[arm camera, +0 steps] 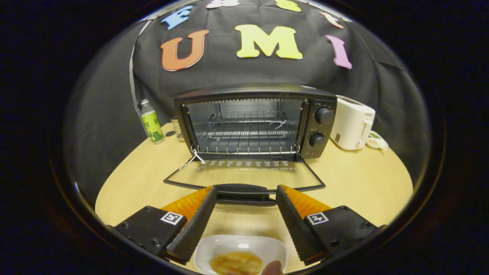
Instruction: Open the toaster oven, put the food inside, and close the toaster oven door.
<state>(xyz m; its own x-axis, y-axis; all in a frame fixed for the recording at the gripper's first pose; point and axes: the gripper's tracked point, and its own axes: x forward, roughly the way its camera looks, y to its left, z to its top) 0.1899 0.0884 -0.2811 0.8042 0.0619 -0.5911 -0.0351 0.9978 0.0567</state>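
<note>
Gripper view. Gripper [246,191]: fingers spread wide, holding nothing; tips near either end of the door handle [244,190], contact not discernible.
Oven [255,124]: black, on a wooden table [363,179], straight ahead beyond the fingers. Door [244,173] folded fully down, glass lying flat toward the gripper. Inside, a wire rack [247,147], bare. Two knobs [324,115] on the right panel. A white string [193,158] hangs at the front left corner.
Dish [240,246]: white, shallow, between the fingers near their base, on the table. Food [236,262]: a golden-brown piece lying in the dish.
Fingertip [273,268]: a person's, at the dish's near rim.
Bottle [151,121]: green label, upright, left of the oven.
Toaster [352,122]: white, right of the oven.
</note>
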